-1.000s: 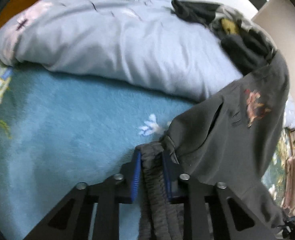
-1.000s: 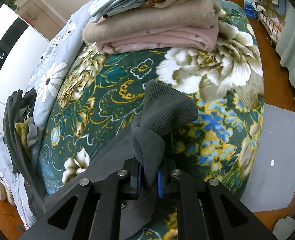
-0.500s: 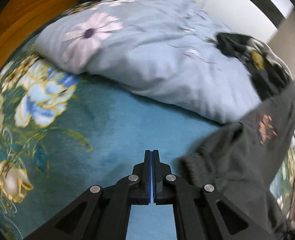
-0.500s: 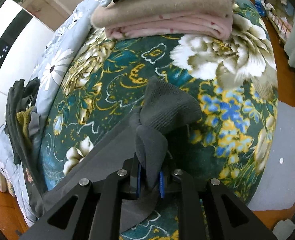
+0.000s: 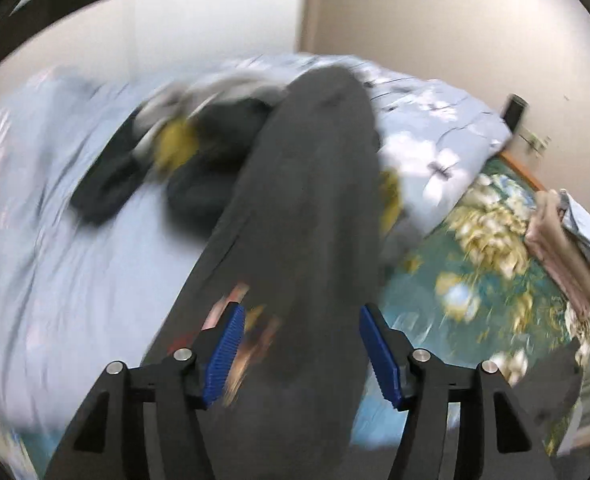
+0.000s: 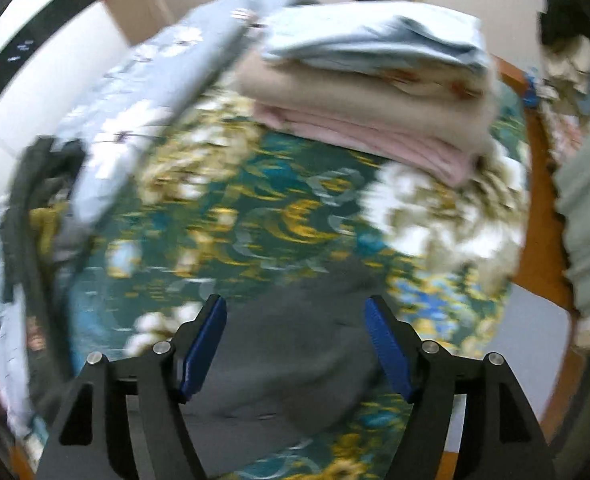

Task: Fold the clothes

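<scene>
A dark grey garment [image 5: 307,200] with a red-orange print stretches from below my left gripper [image 5: 301,354] away across the bed, blurred by motion. The left jaws are opening, their blue pads [image 5: 225,354] wide apart above the cloth and not pressing on it. In the right wrist view another part of the grey garment [image 6: 287,392] lies slack on the floral bedspread [image 6: 255,216]. My right gripper [image 6: 295,350] hangs over it, its jaws opening too, with the cloth below and between the pads [image 6: 387,350] but free of them.
A heap of dark clothes with a yellow piece [image 5: 183,148] lies on the pale blue quilt [image 5: 75,280]. A stack of folded blankets [image 6: 367,92] sits at the far end of the bedspread. The wooden bed edge [image 6: 535,208] runs along the right.
My left gripper let go of the waistband, closed empty, then swung round and spread wide. My right gripper let go of the grey cuff, which dropped onto the bedspread, and rose a little.
</scene>
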The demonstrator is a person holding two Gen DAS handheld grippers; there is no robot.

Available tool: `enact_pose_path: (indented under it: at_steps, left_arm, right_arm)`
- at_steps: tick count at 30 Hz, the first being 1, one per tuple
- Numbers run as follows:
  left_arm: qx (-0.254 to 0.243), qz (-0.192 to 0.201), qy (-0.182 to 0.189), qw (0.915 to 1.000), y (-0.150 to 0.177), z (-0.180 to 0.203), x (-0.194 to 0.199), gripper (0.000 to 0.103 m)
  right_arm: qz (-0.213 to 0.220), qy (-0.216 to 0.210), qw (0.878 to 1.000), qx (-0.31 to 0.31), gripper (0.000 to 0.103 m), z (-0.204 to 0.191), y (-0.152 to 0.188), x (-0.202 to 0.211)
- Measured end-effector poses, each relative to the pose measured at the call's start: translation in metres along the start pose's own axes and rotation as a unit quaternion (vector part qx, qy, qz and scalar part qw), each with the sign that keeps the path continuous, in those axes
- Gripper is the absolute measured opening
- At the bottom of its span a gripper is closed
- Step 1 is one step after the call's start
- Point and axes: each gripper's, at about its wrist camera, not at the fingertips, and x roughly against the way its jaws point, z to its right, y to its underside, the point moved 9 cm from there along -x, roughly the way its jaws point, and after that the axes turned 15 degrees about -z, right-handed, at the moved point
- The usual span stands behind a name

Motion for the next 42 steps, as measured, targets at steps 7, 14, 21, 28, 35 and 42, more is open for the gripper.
enact_pose_path:
  at_steps: [7,14,21,28,35,42]
  left_arm:
    - [-0.067,0.007,-0.112,0.9914,-0.139,0.077,-0.052,0.071]
    - [-0.036,-0.015,-0.248,0.9681,-0.191,0.065,-0.116,0.066]
    - [0.019,0.009,-0.183,0.9829,-0.194,0.042,-0.098,0.007]
    - [-0.036,0.063,0.156,0.9851,-0.16,0.08,0.001,0.006]
    - [-0.137,0.0,0.239,0.9613,-0.101,0.165,-0.021,0.007]
    - [-0.11,-0.12,0.14,0.9767,-0.051,0.223,-0.16,0.009]
  right_arm:
    - [-0.006,-0.046,0.998,0.038,0.073,-0.044,-0.003,-0.013]
    - [-0.037,-0.051,0.998,0.02,0.073,-0.028,-0.004,-0.052]
    - [-0.071,-0.087,0.994,-0.003,0.073,-0.014,0.005,-0.076]
    - [-0.05,-0.106,0.993,0.0,0.073,-0.022,0.004,-0.068]
    - [-0.055,-0.134,0.989,-0.039,0.073,-0.021,0.015,-0.076]
    - [-0.037,-0.137,0.988,-0.06,0.073,-0.011,0.008,-0.058]
